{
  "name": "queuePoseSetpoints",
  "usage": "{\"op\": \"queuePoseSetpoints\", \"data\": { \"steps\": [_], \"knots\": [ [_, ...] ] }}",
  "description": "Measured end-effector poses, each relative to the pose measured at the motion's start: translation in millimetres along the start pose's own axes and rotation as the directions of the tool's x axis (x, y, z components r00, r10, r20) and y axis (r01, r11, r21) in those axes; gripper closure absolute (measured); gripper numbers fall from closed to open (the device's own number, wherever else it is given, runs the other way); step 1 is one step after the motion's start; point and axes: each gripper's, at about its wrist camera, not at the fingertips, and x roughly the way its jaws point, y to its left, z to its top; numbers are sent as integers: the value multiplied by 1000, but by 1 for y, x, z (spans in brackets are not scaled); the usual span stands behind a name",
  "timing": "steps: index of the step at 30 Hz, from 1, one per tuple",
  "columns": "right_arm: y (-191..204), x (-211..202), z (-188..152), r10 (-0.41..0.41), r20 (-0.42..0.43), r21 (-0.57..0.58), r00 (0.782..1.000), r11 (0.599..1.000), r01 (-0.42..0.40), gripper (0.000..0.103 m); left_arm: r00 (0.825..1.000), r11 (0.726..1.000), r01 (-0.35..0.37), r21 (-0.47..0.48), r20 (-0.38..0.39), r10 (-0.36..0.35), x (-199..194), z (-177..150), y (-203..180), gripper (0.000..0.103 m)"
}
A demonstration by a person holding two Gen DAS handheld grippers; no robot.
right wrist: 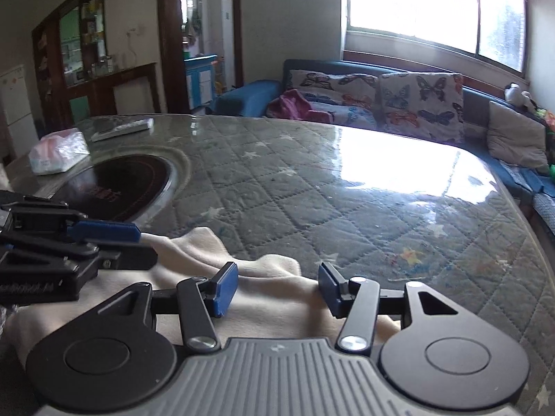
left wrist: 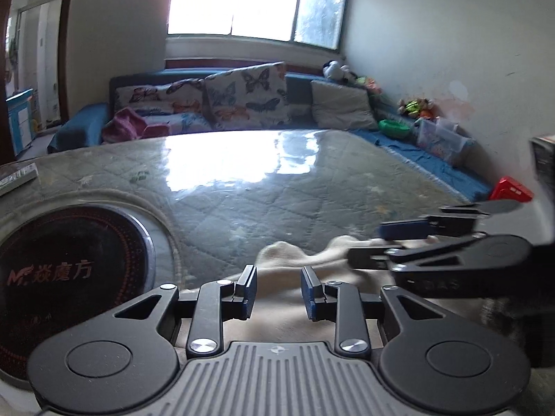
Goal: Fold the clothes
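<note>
Cloth fills the near edge of both my views: a cream, soft fleece garment (right wrist: 263,298) lies rumpled on the glass-topped counter (right wrist: 347,187), whose quilted grey-green padding shows beneath the glass. My left tongs (left wrist: 279,293) hang just over the garment with their blue-padded jaws apart, nothing pinched between them; the fabric spreads below and ahead of the tips. My right tongs (right wrist: 278,289) stand wider, also released, with a raised fold of the garment lying in the gap between the pads, though I see neither pad pressing on it. From the left view the right tongs come in from the side, just beside the garment's far rumpled edge. A round black induction hob (left wrist: 69,277) is set into the counter, to the left of the garment. A plastic-wrapped tissue pack (right wrist: 57,152) sits beyond it, well apart from the cloth.
</note>
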Motion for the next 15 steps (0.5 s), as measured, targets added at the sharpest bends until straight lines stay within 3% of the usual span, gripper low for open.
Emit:
{"op": "queuePoseSetpoints", "data": {
  "steps": [6,15],
  "knots": [
    [7,14,7,15,-35,-51,999,999,-16,50,997,990,83,115,-19,-81,-14,-26,-29,74],
    [9,30,10,-28,-51,-54,998,998,26,48,996,991,89,96,-23,-87,-11,-34,-26,73]
  ]
}}
